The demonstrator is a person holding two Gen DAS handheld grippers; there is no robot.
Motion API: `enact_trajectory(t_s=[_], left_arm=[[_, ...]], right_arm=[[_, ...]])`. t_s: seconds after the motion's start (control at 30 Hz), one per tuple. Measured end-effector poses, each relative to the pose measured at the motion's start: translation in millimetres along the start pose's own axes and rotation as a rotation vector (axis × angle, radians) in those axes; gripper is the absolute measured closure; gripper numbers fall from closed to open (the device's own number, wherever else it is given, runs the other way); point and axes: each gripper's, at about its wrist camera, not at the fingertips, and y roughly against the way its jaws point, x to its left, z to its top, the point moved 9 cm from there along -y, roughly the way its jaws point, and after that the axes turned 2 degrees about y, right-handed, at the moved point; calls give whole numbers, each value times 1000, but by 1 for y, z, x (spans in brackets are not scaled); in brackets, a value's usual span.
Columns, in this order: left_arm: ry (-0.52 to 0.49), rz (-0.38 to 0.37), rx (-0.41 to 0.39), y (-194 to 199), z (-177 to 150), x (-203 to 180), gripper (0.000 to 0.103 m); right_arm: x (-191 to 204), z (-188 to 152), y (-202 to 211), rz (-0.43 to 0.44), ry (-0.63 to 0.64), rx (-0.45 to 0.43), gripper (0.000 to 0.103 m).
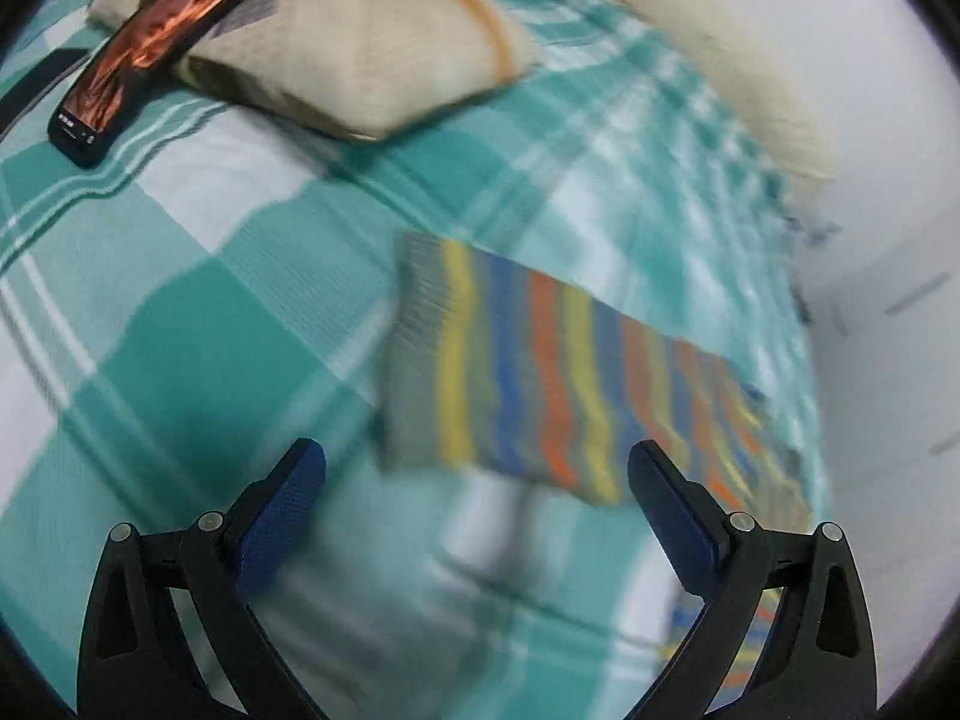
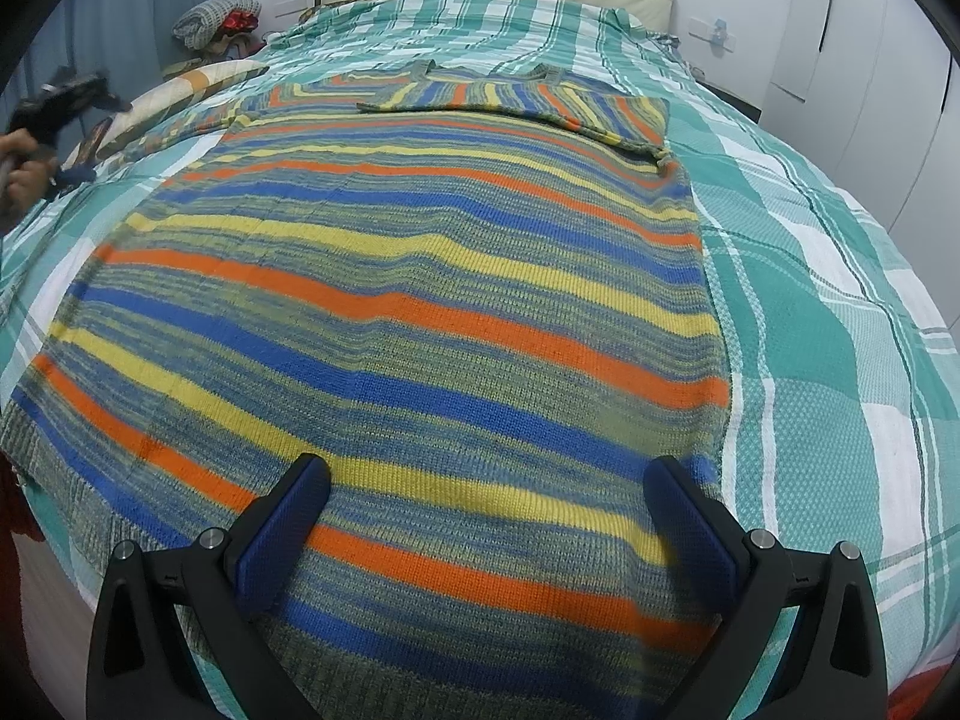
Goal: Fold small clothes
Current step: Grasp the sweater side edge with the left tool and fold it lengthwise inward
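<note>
The right gripper (image 2: 486, 498) hangs wide open over the near edge of the sweater (image 2: 390, 312). The sweater lies flat on the bed (image 2: 810, 312), with one sleeve (image 2: 540, 102) folded across the top. The left gripper (image 1: 474, 480) is wide open too, holding nothing, just above the other sleeve (image 1: 540, 378). Farther off lie a pillow (image 1: 372, 42) and a phone (image 1: 150, 48).
</note>
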Motion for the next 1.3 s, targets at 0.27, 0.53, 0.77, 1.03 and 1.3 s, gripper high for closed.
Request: enact_trajectory(t_s=[0.27,0.53,0.77,1.03,1.3], left_arm=[[-135,82,16,-20,8,-11,92],[-399,116,-125,31,4,-130,97],[-769,-43,-115,27,-80,-309,97],[-988,-58,-25,-69,-212,-391,94],[-1032,-13,74,-53,-290,-328,25]], right_arm=[[0,1,0,-4,1,3,0],[2,3,0,-5,-3,12,0],[3,4,0,-6,-5,20,0],[7,4,0,-6,-3,22,0],[8,4,0,-6,-4,23,0]])
